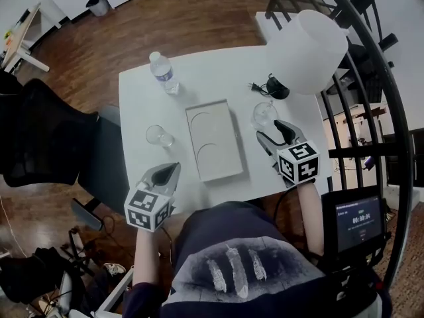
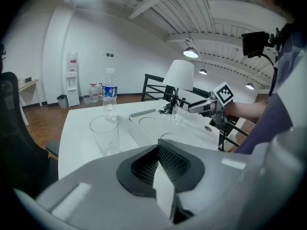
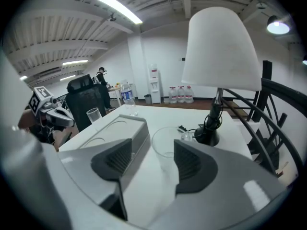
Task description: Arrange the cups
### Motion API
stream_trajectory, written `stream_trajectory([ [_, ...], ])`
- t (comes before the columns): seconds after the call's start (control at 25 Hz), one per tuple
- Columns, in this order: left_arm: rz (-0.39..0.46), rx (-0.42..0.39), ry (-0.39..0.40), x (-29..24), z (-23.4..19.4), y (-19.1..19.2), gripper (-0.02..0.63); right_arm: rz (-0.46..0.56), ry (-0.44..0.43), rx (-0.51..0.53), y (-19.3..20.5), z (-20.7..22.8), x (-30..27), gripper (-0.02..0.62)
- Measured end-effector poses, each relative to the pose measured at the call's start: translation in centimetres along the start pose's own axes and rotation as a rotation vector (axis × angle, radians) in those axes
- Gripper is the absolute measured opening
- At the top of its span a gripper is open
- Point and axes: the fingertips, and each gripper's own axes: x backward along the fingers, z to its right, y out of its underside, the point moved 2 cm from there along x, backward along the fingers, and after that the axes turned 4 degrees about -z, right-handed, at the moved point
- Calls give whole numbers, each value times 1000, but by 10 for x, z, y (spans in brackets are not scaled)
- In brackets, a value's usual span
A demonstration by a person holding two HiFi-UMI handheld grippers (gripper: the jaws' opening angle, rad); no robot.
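Two clear glasses stand on the white table [image 1: 139,105] on either side of a white tray [image 1: 213,140] with round recesses. The left glass [image 1: 159,136] is just ahead of my left gripper [image 1: 169,171], which is shut and empty near the table's front edge. In the left gripper view the same glass [image 2: 105,133] stands left of the closed jaws of my left gripper [image 2: 159,152]. My right gripper [image 1: 271,130] is open right behind the right glass [image 1: 264,114]. In the right gripper view that glass [image 3: 165,145] stands at the gap between the jaws of my right gripper [image 3: 152,159], untouched.
A water bottle [image 1: 163,71] stands at the table's far left. A lamp with a white shade [image 1: 308,42] and its cable [image 1: 255,87] occupy the far right corner. A black railing [image 1: 371,78] runs along the right, and a black chair [image 1: 40,131] sits on the left.
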Motion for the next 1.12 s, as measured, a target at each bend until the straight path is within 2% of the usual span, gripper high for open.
stream_trajectory([
  [0.24,-11,-4,9,-3,2,0,15,24,110,-47,3,28,2,355],
  [0.44,-28,-9,13,-5,5,2,15,8,159,-80,11,41,-2,407],
  [0.72,-53,-6,5,-7,1,8,15,-29,179,-66,22,38,-32,411],
  [0.88,-61,-12,-3,-8,-1,8,15,-55,195,-48,25,38,-53,446],
  [1.12,-71,-11,-18,-7,-7,10,15,-57,222,-48,22,44,-69,448],
])
